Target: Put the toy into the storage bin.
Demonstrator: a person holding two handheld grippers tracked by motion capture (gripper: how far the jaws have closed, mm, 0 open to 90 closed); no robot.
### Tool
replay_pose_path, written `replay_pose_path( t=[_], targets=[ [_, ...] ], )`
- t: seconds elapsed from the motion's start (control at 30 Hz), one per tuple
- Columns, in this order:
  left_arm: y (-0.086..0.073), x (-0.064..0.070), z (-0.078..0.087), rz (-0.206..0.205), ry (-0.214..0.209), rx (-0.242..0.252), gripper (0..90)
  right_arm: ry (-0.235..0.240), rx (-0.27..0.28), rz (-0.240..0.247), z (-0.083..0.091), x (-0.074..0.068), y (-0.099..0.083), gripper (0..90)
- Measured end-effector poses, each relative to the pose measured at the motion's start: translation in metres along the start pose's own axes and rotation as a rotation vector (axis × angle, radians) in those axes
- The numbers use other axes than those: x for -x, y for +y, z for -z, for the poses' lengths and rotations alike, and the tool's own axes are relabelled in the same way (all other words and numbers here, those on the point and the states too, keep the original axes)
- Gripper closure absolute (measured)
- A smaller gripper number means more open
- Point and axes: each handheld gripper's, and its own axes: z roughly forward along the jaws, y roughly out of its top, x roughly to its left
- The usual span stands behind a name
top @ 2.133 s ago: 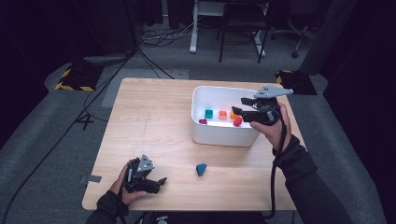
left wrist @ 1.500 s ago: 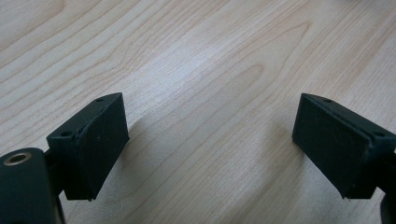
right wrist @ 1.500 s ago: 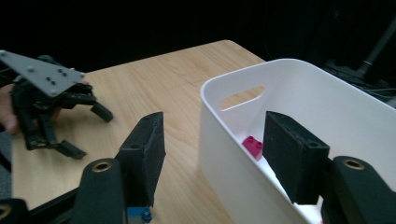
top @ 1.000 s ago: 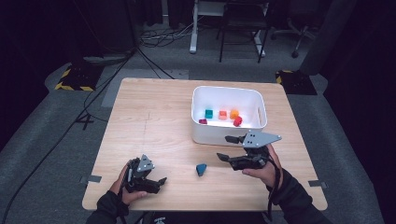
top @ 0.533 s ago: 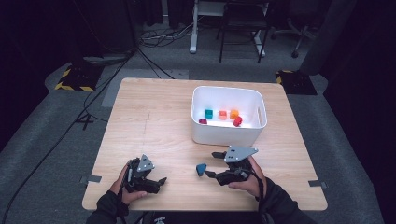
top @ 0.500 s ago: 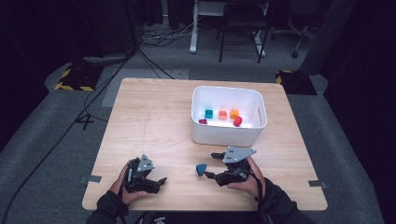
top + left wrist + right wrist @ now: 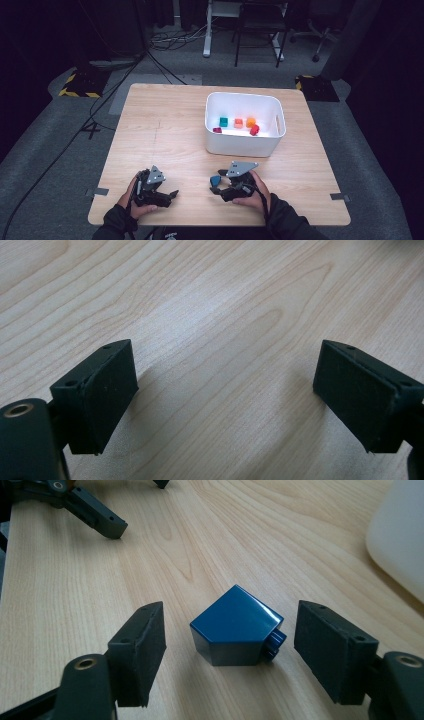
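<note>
Five blocks (image 7: 239, 123) already in bin (image 7: 244, 144). Blue block (image 7: 235, 626) on table, between spread right gripper (image 7: 230, 650) jaws, ungripped. Left gripper (image 7: 225, 395) spread, idle.

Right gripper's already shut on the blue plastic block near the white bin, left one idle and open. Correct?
Not quite: the right gripper is open. The right gripper view shows its jaws either side of the blue plastic block, with gaps. The white bin is near; the left gripper is open, idle.
</note>
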Motion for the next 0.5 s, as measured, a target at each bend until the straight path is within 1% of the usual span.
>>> replay_pose_path(
  t=[0.07, 0.13, 0.23, 0.27, 0.33, 0.37, 0.5],
  targets=[
    [0.0, 0.0, 0.0, -0.002, 0.001, 0.001, 10.8, -0.01, -0.018, 0.013, -0.004, 0.0, 0.0, 29.2],
    [0.0, 0.0, 0.0, -0.002, 0.001, 0.002, 10.8, -0.012, -0.023, 0.007, -0.007, -0.002, -0.001, 29.2],
    [0.0, 0.0, 0.0, -0.002, 0.001, 0.001, 10.8, -0.027, -0.038, 0.027, -0.01, -0.003, 0.0, 30.0],
    [0.0, 0.0, 0.0, -0.001, 0.001, 0.002, 10.8, -0.032, -0.046, 0.02, -0.011, -0.004, 0.0, 30.2],
    [0.0, 0.0, 0.0, -0.001, 0.002, 0.001, 10.8, -0.035, -0.05, 0.025, -0.012, -0.004, -0.001, 30.7],
    [0.0, 0.0, 0.0, -0.001, 0.001, 0.0, 10.8, -0.034, -0.051, 0.017, -0.012, -0.004, -0.001, 31.1],
    [0.0, 0.0, 0.0, 0.0, 0.001, 0.0, 10.8, -0.035, -0.065, 0.019, -0.013, -0.004, -0.001, 32.5]
  ],
)
